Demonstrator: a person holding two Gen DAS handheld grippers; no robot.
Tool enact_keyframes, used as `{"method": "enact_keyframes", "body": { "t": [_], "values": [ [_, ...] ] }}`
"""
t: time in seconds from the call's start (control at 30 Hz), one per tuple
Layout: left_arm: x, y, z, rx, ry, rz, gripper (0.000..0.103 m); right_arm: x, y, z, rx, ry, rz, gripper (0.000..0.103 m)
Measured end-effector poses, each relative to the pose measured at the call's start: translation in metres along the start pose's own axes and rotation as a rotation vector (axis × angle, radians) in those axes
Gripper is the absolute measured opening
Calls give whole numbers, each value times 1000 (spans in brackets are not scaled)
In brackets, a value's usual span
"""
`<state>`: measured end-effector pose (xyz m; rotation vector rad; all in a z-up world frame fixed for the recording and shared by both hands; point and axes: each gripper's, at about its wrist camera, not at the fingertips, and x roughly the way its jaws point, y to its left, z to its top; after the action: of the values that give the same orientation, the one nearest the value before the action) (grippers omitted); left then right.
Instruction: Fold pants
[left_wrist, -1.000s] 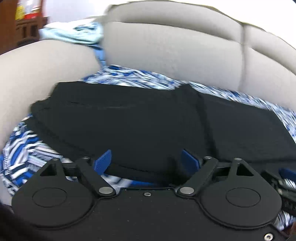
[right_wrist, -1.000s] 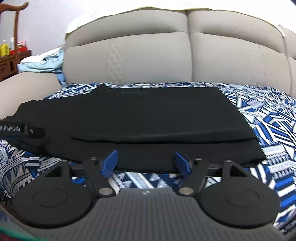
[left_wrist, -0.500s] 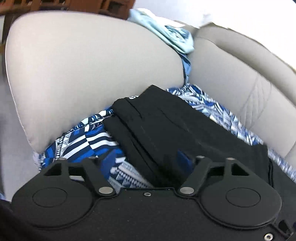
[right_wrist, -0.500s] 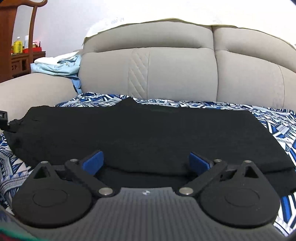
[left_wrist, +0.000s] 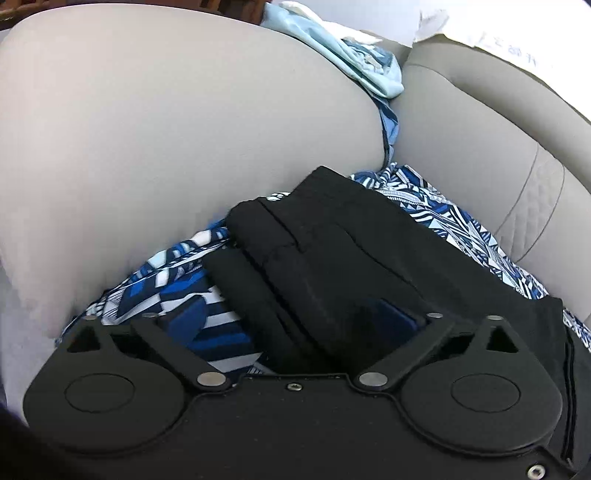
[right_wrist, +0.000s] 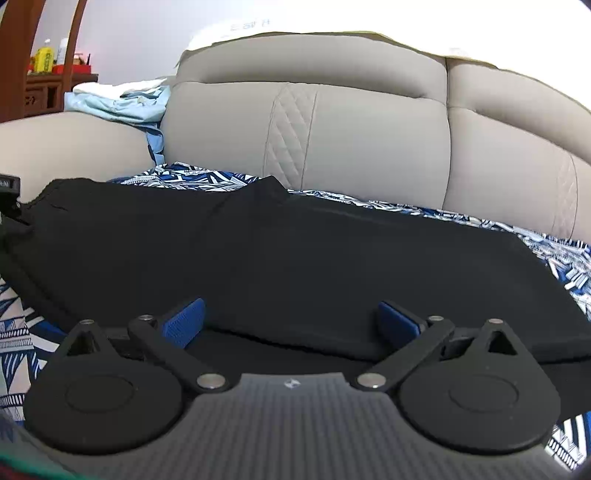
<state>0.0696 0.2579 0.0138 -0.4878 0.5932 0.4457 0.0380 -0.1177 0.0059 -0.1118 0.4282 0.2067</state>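
Note:
Black pants (right_wrist: 295, 251) lie folded lengthwise on a blue-and-white patterned cover (left_wrist: 192, 295) on a beige sofa. In the left wrist view the waistband end of the pants (left_wrist: 332, 258) lies by the armrest. My left gripper (left_wrist: 291, 321) is open, its blue pads astride the near edge of that end. My right gripper (right_wrist: 291, 325) is open, low at the near long edge of the pants, pads wide apart. Neither grips any cloth.
The beige armrest (left_wrist: 166, 147) rises at the left of the pants. Light blue clothes (right_wrist: 118, 101) are piled on it. The sofa backrest (right_wrist: 351, 140) stands behind. The patterned cover (right_wrist: 569, 254) extends to the right. A wooden cabinet (right_wrist: 44, 92) stands far left.
My left gripper swung left to the waistband end near the armrest and came lower. My right gripper moved in closer to the pants' near edge and opened wider.

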Motion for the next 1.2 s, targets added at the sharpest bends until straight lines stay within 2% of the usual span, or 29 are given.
{"method": "enact_keyframes", "body": {
  "t": [0.1,0.3,0.5,0.57,0.6,0.63,0.67,0.7,0.73,0.8,0.83,0.87,0.97,1.07,1.1,1.13,1.17,1.2],
  "values": [
    [4,-2,0,6,-6,-9,102,0,1,0,-10,-2,-5,103],
    [4,6,4,-30,7,-84,102,-1,-1,-2,-10,-8,-3,103],
    [11,2,10,-34,30,-56,102,-1,0,-2,-9,-9,-4,103],
    [12,-1,11,-25,36,-42,99,-1,0,-2,-9,-10,-5,103],
    [11,-1,11,-35,28,-35,92,-1,0,-2,-9,-9,-5,103],
    [7,-2,10,-42,6,-14,55,-1,0,-2,-10,-9,-5,103],
    [2,-2,10,-35,-7,22,27,-1,0,-2,-10,-9,-5,103],
    [-2,-3,10,-16,-23,36,26,-1,0,-2,-9,-9,-5,103],
    [-9,-2,8,-9,-49,12,24,-1,0,-2,-9,-9,-5,103],
    [-21,1,4,-9,-96,-51,25,-1,0,-2,-10,-10,-6,103],
    [-22,1,4,0,-99,-67,32,-1,0,-2,-9,-10,-6,103],
    [-20,1,4,7,-90,-70,44,-1,0,-2,-10,-10,-6,103],
    [2,7,7,-64,-15,-57,58,-1,0,-2,-10,-10,-7,103],
    [16,12,11,-127,-27,-81,64,0,1,-2,-10,-11,-8,103],
    [18,11,13,-140,-30,-78,63,0,1,-2,-9,-10,-8,103],
    [19,11,15,-155,-36,-62,42,0,0,-2,-9,-10,-7,103],
    [20,10,16,-164,-39,-15,19,-1,0,-2,-10,-10,-7,103],
    [18,10,17,-174,-49,-3,17,-1,0,-2,-10,-9,-5,103]
  ]
}}
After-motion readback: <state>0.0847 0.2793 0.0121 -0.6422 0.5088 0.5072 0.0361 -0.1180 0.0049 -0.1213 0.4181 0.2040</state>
